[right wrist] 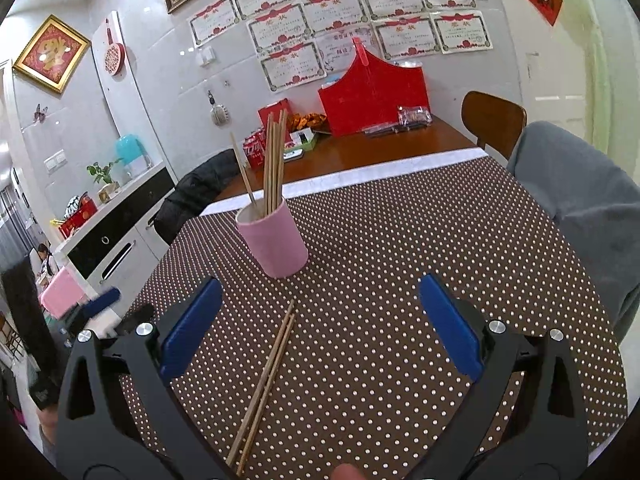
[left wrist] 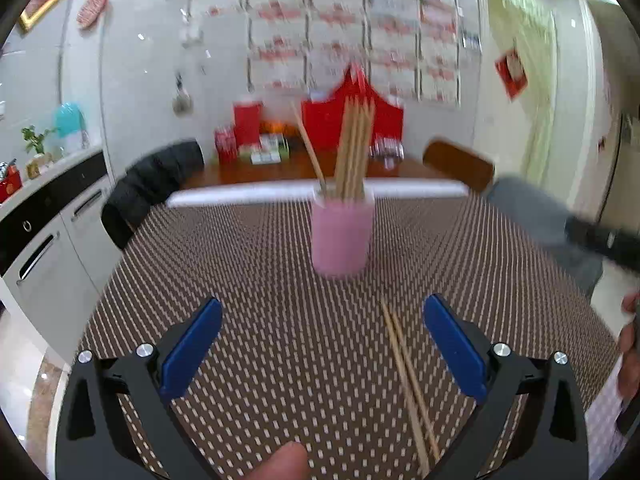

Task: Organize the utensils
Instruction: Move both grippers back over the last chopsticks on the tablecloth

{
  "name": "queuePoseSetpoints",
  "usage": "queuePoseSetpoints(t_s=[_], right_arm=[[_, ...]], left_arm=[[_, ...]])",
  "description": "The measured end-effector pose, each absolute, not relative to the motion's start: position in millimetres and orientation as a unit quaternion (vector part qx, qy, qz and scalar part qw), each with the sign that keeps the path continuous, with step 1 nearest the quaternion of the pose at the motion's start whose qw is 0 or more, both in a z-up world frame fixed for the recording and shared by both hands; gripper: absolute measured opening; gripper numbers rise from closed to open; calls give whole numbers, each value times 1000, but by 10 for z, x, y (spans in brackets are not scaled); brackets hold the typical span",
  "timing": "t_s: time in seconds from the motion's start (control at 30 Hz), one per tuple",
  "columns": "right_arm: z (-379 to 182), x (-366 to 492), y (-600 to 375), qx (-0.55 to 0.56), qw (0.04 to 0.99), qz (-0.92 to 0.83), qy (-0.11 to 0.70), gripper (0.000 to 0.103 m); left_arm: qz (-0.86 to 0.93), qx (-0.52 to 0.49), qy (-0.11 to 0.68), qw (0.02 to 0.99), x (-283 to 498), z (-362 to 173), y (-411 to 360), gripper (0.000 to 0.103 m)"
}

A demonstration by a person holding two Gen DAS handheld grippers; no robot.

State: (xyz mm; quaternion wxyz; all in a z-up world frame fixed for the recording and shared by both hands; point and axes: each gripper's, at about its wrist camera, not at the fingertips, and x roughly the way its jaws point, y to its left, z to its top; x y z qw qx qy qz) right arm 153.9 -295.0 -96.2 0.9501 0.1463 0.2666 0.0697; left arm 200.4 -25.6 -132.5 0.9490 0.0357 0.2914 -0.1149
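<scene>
1. Hovering spread and empty, the left gripper (left wrist: pixel 322 354) and right gripper (right wrist: pixel 320 330) are framing two loose wooden chopsticks (right wrist: pixel 264 386) lying on the polka-dot tablecloth (right wrist: pixel 400 280).
2. Judging the next step: one gripper is needing to pinch them, then drop them into the pink cylindrical cup (right wrist: pixel 276 240) beyond, among the chopsticks already standing there.

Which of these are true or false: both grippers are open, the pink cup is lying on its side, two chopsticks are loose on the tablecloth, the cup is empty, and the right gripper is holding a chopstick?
1. Both the left gripper and the right gripper are open. True.
2. The pink cup lies on its side. False: it stands upright on the dotted tablecloth.
3. Two loose chopsticks lie on the tablecloth. True.
4. The cup is empty. False: several chopsticks in the cup stand in it.
5. The right gripper holds a chopstick. False: nothing is between its fingers.
</scene>
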Motion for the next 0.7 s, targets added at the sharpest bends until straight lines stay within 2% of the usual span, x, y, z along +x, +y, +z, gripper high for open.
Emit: queuePoseSetpoints(t_s=[0.27, 0.7], right_arm=[[-1179, 1552, -3040, 156, 941, 63, 293, 97], [-1434, 1584, -3163, 171, 930, 56, 322, 97]], left_arm=[[-143, 95, 399, 901, 2017, -1914, -537, 99], [-143, 127, 453, 871, 2057, -2336, -650, 99]])
